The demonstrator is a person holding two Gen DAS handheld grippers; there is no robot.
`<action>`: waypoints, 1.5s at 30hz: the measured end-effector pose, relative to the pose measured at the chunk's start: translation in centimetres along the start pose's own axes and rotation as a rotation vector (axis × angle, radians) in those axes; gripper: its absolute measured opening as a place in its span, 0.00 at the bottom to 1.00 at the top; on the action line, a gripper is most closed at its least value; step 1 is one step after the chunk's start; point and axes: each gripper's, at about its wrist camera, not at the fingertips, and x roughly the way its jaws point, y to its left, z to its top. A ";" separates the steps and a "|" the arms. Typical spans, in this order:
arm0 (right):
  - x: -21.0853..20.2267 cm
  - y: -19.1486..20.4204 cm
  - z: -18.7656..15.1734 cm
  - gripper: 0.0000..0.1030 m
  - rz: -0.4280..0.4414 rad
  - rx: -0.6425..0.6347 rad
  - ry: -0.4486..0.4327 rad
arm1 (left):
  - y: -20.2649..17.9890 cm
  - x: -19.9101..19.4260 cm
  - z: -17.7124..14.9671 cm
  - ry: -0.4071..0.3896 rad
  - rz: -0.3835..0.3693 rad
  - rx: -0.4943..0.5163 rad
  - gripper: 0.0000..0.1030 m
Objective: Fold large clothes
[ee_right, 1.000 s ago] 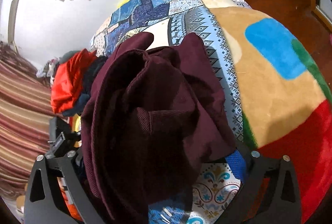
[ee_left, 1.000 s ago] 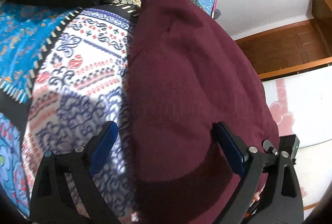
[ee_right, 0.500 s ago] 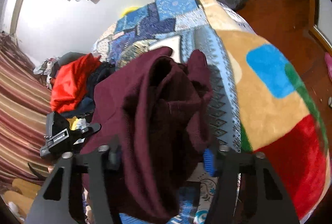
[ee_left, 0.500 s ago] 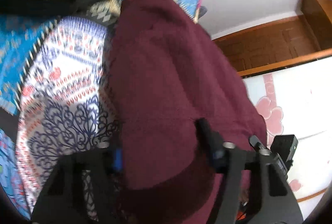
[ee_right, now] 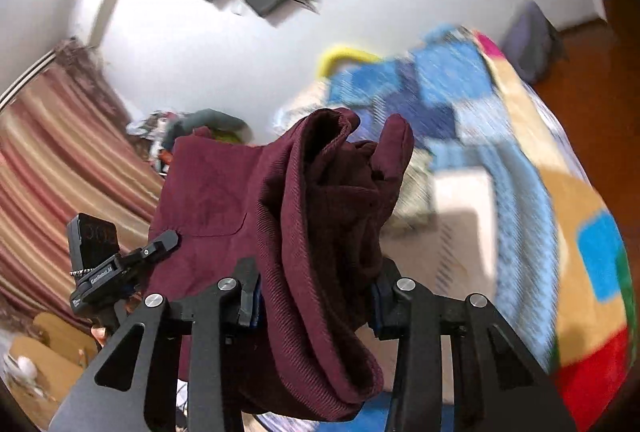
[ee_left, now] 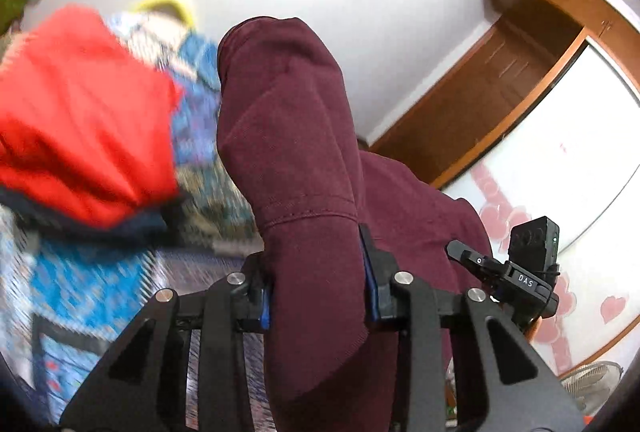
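The bed with its patchwork quilt sits well below a maroon corduroy garment that hangs bunched in the air, no neat fold showing, so I'd say the folding is barely begun. The left tool is clamped on one hemmed edge, the right tool clenched on a thick wad, red clothes waiting behind.
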 end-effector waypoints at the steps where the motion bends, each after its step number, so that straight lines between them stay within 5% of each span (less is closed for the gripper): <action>1: 0.6 1.3 0.7 0.34 0.012 -0.028 -0.012 | 0.4 -1.0 0.9 -0.020 0.002 0.007 0.33; 7: 7.0 8.2 4.2 0.34 0.077 -0.135 -0.038 | 4.6 -7.2 7.3 -0.135 0.056 0.039 0.33; 14: 16.5 11.9 6.7 0.33 0.129 -0.197 -0.049 | 12.2 -9.0 14.4 -0.205 0.140 0.006 0.33; 19: 25.7 10.3 6.1 0.34 0.082 -0.184 0.043 | 19.9 -5.6 15.5 -0.124 0.299 -0.043 0.38; 23: 32.3 7.2 3.4 0.38 -0.013 -0.166 0.161 | 26.0 -0.8 14.5 -0.028 0.483 -0.066 0.55; 30: 30.9 7.6 3.4 0.48 -0.038 -0.199 0.164 | 24.9 -0.9 13.3 -0.069 0.587 0.021 0.71; 35: 29.8 7.6 3.3 0.51 -0.084 -0.129 0.198 | 22.2 -3.1 12.4 -0.094 0.679 0.038 0.71; 39: 26.1 8.6 3.3 0.51 -0.158 -0.158 0.133 | 18.7 -5.6 10.9 -0.117 0.688 0.073 0.71; 45: 18.8 12.0 3.3 0.51 -0.127 -0.252 0.013 | 11.2 -10.6 8.3 -0.223 0.662 0.158 0.71</action>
